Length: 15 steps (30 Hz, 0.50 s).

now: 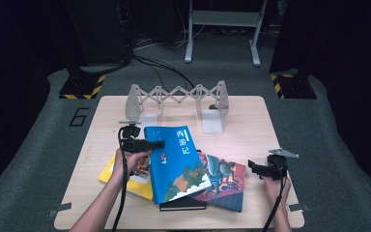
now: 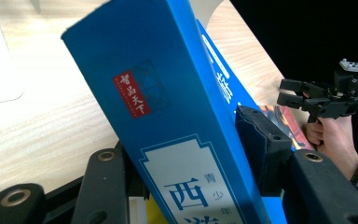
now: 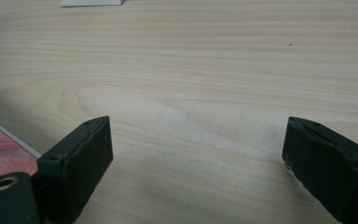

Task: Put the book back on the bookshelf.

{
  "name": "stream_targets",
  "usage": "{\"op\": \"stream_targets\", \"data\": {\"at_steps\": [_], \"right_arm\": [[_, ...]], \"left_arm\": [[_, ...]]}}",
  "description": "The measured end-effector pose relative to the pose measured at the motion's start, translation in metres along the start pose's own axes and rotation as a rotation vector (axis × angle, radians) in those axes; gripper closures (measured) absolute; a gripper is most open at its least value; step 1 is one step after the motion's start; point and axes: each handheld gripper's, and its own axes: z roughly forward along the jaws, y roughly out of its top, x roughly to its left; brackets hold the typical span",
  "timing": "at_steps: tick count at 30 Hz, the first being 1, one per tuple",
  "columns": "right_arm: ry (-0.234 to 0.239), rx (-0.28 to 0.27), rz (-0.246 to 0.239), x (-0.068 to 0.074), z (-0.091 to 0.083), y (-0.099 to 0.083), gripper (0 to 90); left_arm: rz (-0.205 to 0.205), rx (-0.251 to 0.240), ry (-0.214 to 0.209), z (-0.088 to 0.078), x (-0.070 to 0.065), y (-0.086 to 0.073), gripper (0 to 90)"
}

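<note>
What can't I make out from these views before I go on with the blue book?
- Black book: high view, all but its near edge lies under the blue book.
- Yellow book: high view, partly covered by the left gripper and the hand behind it.
- Blue book's lower spine: left gripper view, cut off by the bottom edge.
- Red-covered book: right gripper view, cut off at the left edge, behind one of the fingers.

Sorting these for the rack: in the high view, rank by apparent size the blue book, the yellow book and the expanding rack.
1. blue book
2. expanding rack
3. yellow book, largely covered, so unsure.
</note>
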Motion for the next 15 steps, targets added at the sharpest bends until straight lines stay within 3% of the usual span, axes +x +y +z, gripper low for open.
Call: {"op": "stream_targets", "data": {"at_steps": [1,2,9,15], "right_arm": [[0.004,-0.002,0.001,0.0005,-0.0002,-0.0001,9.2],[0.01,-0.004,-0.006,0.0,0.0002,-0.0001,9.4],[0.029,-0.005,0.013,-0.0011,-0.0016,-0.0011,11.0],[0.036,-0.013,-0.004,-0.0005,-0.0012,-0.0014,13.5]], "left_arm": [[0.013,0.017,0.002,0.0001,0.0015,0.0004,50.4],[-0.004,0.017,0.0,0.0013,0.0023,0.0005,50.4],[-0.022,0.042,0.003,0.0069,0.0071,0.0011,49.5],[-0.046,0.059,0.002,0.008,0.0088,0.0007,49.2]]}}
